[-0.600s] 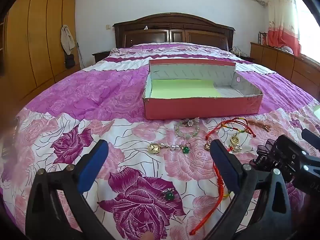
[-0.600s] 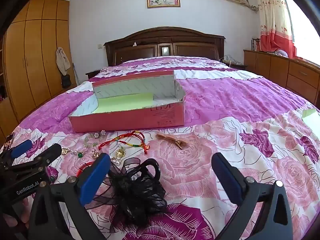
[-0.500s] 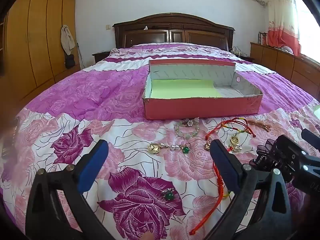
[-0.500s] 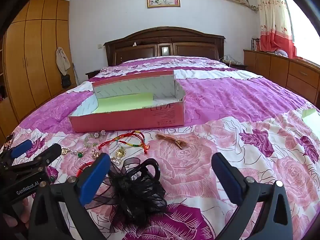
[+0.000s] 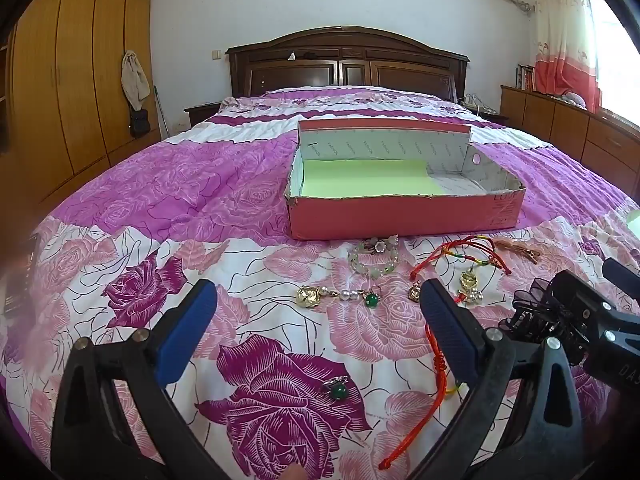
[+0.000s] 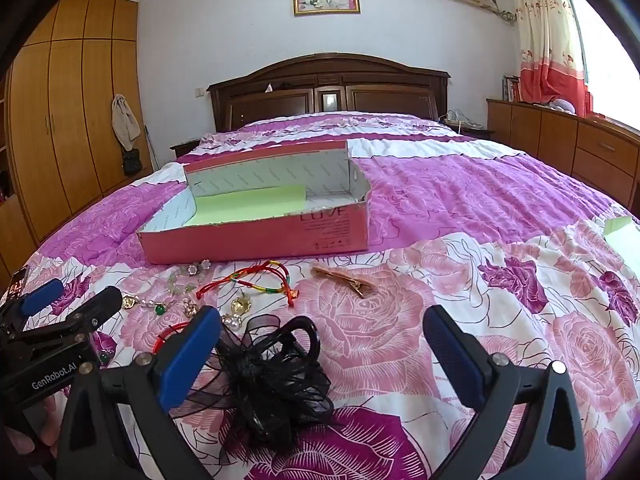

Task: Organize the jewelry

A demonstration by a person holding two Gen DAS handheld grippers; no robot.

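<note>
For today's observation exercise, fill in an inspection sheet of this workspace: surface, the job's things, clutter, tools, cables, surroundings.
Surface: bed with rose-print quilt.
Job's things: open pink box, no jewelry inside; bead bracelet, pearl chain with green stone, green ring, red cord bracelets, gold hair clip and black hair claw lie loose in front of it.
Clutter: nothing seen.
Tools: left tool open, holding nothing; right tool open, over the hair claw.
Cables: nothing seen.
Surroundings: headboard, wardrobe, curtain.

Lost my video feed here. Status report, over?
Left gripper and right gripper open, empty. Pink cardboard box holds no jewelry; pieces lie on floral bedspread. Black mesh hair clip nearest right gripper. Nothing blocking.
</note>
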